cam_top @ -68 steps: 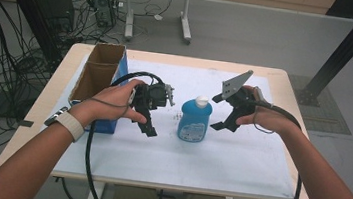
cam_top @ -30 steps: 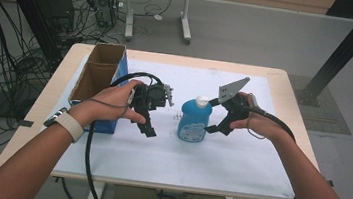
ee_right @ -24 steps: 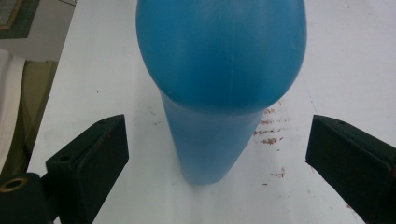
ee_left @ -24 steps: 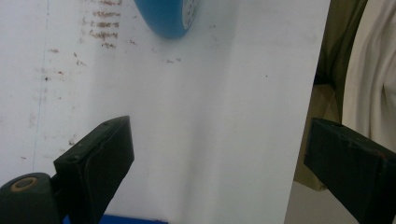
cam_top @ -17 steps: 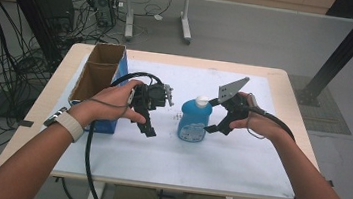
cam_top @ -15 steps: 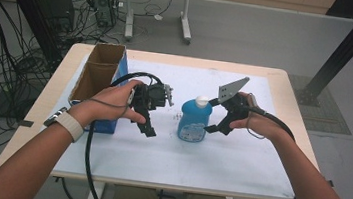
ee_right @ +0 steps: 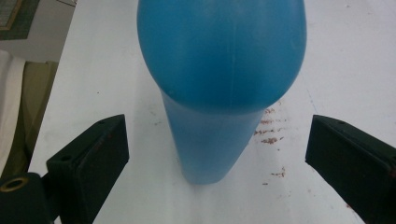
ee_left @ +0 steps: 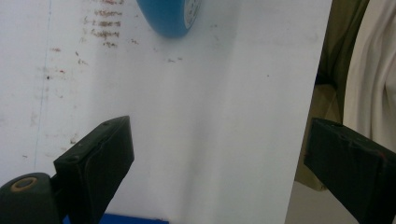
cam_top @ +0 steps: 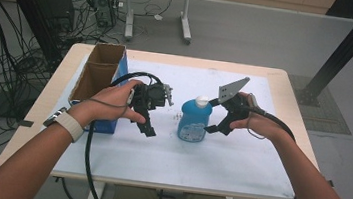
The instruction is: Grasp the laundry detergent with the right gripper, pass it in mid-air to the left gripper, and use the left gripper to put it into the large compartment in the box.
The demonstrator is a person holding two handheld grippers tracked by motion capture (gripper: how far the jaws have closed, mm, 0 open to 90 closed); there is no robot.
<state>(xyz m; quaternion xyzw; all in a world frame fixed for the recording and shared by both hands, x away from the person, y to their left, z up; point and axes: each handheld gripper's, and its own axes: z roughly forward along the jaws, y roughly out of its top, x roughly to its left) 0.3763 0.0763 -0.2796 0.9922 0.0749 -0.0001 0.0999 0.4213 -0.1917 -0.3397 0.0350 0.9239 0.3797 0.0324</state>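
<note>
A blue bottle (cam_top: 194, 124) with a white cap stands upright in the middle of the white mat (cam_top: 168, 154). My right gripper (cam_top: 212, 117) is close on the bottle's right and open, one jaw high and one low beside it. In the right gripper view the bottle (ee_right: 219, 88) rises just ahead, between my wide jaws (ee_right: 217, 135), and neither pad touches it. My left gripper (cam_top: 149, 126) hovers left of the bottle, open with nothing between its jaws (ee_left: 210, 154). Its view looks down on bare mat, with the bottle's base (ee_left: 168, 18) at the top edge.
An open cardboard box (cam_top: 98, 73) with a blue side stands at the table's left, just behind my left hand. Small reddish specks (ee_right: 271, 126) mark the mat near the bottle. The table's near edge (ee_left: 303, 140) runs close to the person's lap.
The right gripper has come in leftward from a spot farther right until its jaws flank the bottle, then held still. Left hand and bottle have not moved.
</note>
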